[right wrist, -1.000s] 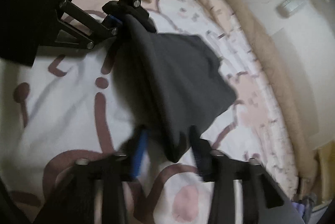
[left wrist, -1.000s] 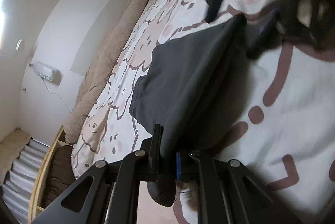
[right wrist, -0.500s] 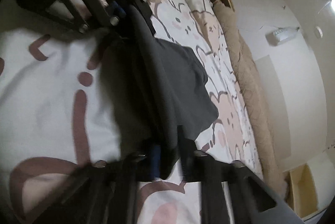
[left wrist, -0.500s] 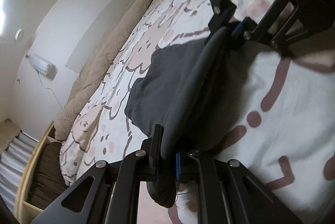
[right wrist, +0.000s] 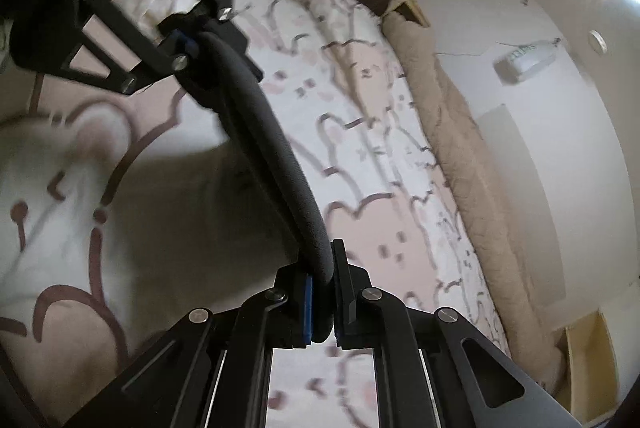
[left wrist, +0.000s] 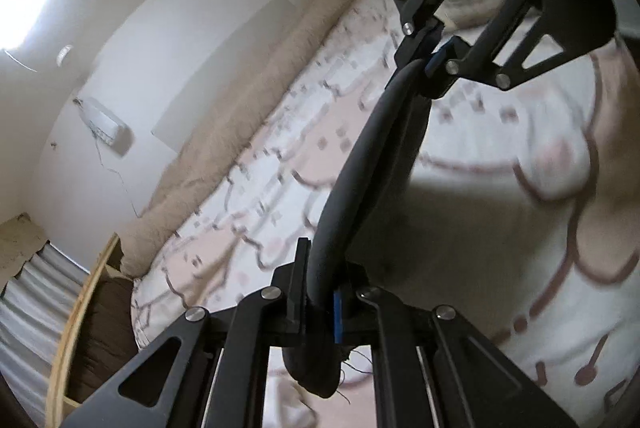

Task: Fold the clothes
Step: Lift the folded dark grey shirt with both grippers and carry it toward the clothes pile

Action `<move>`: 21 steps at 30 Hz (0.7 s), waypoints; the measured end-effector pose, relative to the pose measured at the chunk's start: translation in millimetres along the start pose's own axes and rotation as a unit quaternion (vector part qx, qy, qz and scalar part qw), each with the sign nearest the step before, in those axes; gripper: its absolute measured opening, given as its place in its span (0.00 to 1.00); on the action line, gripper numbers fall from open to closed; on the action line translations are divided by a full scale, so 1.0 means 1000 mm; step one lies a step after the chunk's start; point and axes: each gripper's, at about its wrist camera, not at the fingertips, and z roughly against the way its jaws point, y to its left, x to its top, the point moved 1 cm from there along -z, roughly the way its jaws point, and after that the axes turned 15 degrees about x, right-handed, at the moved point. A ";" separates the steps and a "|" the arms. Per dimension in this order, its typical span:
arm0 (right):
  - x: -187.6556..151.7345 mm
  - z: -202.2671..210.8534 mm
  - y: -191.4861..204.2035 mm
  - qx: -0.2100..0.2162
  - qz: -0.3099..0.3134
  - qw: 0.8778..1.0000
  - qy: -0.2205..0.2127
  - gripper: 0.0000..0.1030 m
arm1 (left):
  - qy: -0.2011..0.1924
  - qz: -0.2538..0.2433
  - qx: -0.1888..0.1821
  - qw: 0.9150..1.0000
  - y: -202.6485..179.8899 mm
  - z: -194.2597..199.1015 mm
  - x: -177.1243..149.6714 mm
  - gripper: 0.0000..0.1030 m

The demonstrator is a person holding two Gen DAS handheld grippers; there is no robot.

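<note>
Dark grey garment (left wrist: 372, 164): it hangs as a taut band between my two tools, clear of the bed, one end in each; I read it as lifted so it can be spread or doubled over.
Left hand-held gripper (left wrist: 318, 302): clenched on the near end of the garment in the left wrist view, blue pad pressed to the cloth, and a stub of fabric with loose threads pokes out below the jaws.
Right hand-held gripper (right wrist: 320, 308): its jaws have just been closing, and the cloth is now pinched between the blue pad and the black one; in the left wrist view I see it at the far end of the band (left wrist: 430, 56).
Why two corners: holding both ends lets the cloth's own weight pull it straight, so an edge can be laid down cleanly.
Look of the cloth: matte, soft knit, bunched into a thick roll along its top edge; below that I cannot tell how much hangs.
Bed (right wrist: 360, 132): a pale cover printed with pink-brown cartoon outlines lies under the garment, with a beige blanket (right wrist: 472, 172) bunched along the wall side.
</note>
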 end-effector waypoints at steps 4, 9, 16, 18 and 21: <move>0.006 0.052 -0.050 -0.010 -0.031 0.999 -0.010 0.08 | -0.026 0.039 -0.023 0.999 0.032 0.013 0.052 0.08; -0.010 0.131 -0.090 -0.041 -0.054 0.998 -0.001 0.08 | -0.073 0.069 -0.055 0.993 0.052 0.034 0.123 0.08; -0.076 0.229 -0.149 -0.124 -0.120 0.985 0.031 0.07 | -0.139 0.126 -0.089 0.978 0.040 0.046 0.252 0.08; -0.104 0.258 -0.169 -0.151 -0.150 0.976 0.042 0.08 | -0.143 0.150 -0.108 0.972 0.032 0.044 0.286 0.08; -0.144 0.290 -0.195 -0.185 -0.186 0.963 0.059 0.08 | -0.147 0.173 -0.138 0.964 0.017 0.036 0.335 0.08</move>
